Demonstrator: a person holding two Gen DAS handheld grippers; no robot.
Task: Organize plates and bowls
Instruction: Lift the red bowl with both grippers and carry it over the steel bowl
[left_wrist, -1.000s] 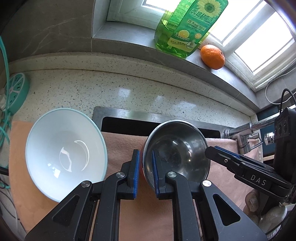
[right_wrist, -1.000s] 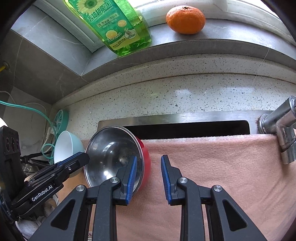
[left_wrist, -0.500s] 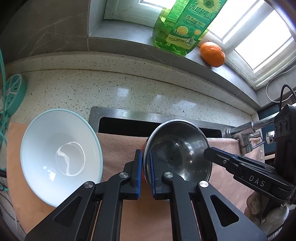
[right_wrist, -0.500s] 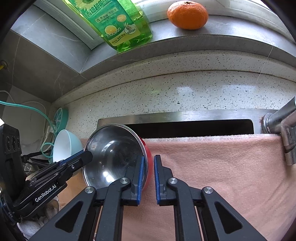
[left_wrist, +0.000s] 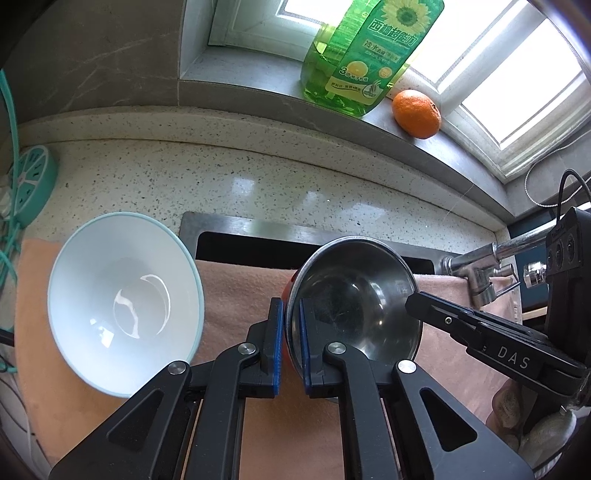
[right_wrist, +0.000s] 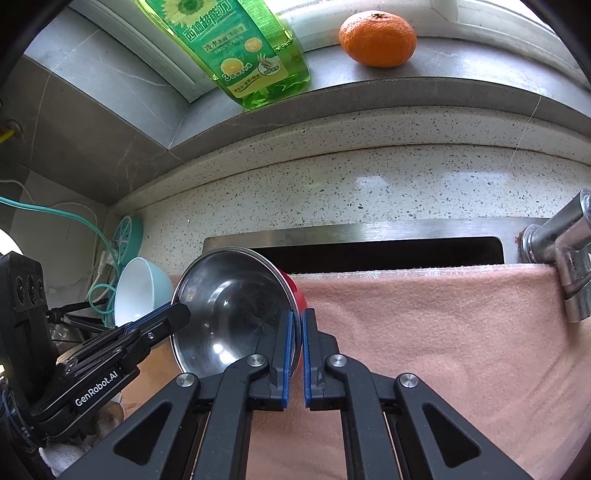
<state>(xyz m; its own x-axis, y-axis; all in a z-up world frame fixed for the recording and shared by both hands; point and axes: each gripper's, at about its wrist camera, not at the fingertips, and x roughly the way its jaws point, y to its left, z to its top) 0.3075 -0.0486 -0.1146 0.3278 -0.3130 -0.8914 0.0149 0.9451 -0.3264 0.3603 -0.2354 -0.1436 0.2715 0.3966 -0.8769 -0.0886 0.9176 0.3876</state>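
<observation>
Item — steel bowl (left_wrist: 354, 295), red outside and mirror-bright inside, tilted on the pink cloth (right_wrist: 443, 332) over the sink edge: I have both grippers clamped on its rim, left gripper (left_wrist: 291, 332) at the bowl's 8 o'clock and right gripper (right_wrist: 298, 339) at its 4 o'clock in their own views, a two-sided pinch I judge steadies the thin wall for lifting. Companion item — pale blue bowl (left_wrist: 125, 314), white inside, lies at 9 o'clock of the steel one, probably the nesting target.
</observation>
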